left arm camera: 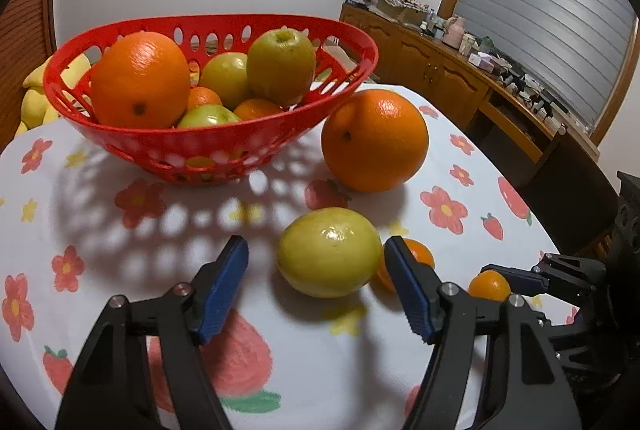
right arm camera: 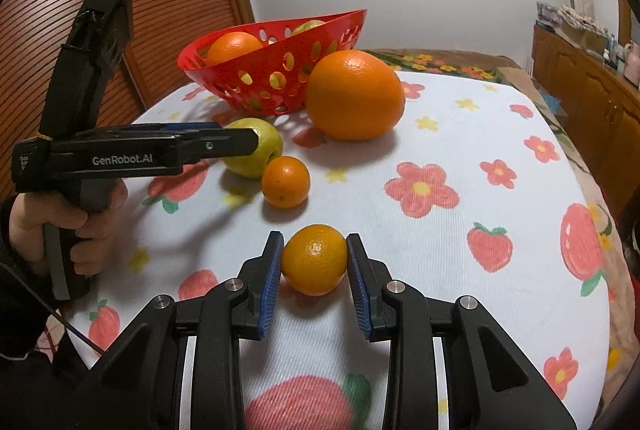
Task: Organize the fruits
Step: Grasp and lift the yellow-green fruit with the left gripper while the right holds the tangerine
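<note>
A red perforated basket (left arm camera: 240,149) holds an orange, several green apples and small tangerines. On the flowered tablecloth, a big orange (left arm camera: 374,139) rests against the basket's right side. A yellow-green apple (left arm camera: 328,252) lies between the blue pads of my left gripper (left arm camera: 316,282), which is open: the left pad stands clear of the apple. A small tangerine (left arm camera: 420,254) peeks out behind the right finger. My right gripper (right arm camera: 315,270) is shut on another small tangerine (right arm camera: 314,260) that rests on the cloth. In the right wrist view, the left gripper (right arm camera: 252,139) straddles the apple (right arm camera: 256,161).
The tablecloth (right arm camera: 460,250) covers a round table whose edge curves off on the right. A wooden sideboard (left arm camera: 440,69) full of clutter stands beyond it. Yellow bananas (left arm camera: 36,97) lie behind the basket. A person's hand (right arm camera: 80,226) holds the left gripper's handle.
</note>
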Available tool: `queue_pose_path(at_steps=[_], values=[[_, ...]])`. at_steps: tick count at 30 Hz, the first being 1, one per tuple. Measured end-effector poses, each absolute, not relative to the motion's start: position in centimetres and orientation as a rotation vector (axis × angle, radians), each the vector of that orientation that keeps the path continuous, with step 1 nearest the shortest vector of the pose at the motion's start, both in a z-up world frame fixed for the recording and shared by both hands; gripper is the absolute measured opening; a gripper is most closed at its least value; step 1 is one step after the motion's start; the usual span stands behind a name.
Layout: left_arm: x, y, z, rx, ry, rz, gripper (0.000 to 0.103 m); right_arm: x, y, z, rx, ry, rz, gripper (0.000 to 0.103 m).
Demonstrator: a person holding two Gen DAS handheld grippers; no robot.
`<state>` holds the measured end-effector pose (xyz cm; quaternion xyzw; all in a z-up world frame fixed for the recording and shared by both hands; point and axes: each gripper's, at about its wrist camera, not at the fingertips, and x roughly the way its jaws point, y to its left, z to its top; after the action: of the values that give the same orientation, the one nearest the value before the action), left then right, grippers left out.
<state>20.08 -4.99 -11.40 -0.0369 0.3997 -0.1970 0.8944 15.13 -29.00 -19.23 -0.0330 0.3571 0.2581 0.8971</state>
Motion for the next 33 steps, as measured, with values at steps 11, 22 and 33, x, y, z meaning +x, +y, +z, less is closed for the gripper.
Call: queue_pose_path(at_steps=[11,22,33], values=[[20.6,-5.8,-11.7,-0.048,0.866,-0.412,0.065,15.2,-28.9,-19.4,-0.068,0.743,0.537,0.031],[20.1,-6.0,-11.6,-0.028,0.88,-0.412,0.056,15.2,-28.8,-19.5,-0.069,0.744,0.539,0.031],[17.9,-2.8,-11.0,-0.046,0.831,-0.351,0.056,15.3,-28.8,-19.5,-0.069,0.746,0.539,0.031]])
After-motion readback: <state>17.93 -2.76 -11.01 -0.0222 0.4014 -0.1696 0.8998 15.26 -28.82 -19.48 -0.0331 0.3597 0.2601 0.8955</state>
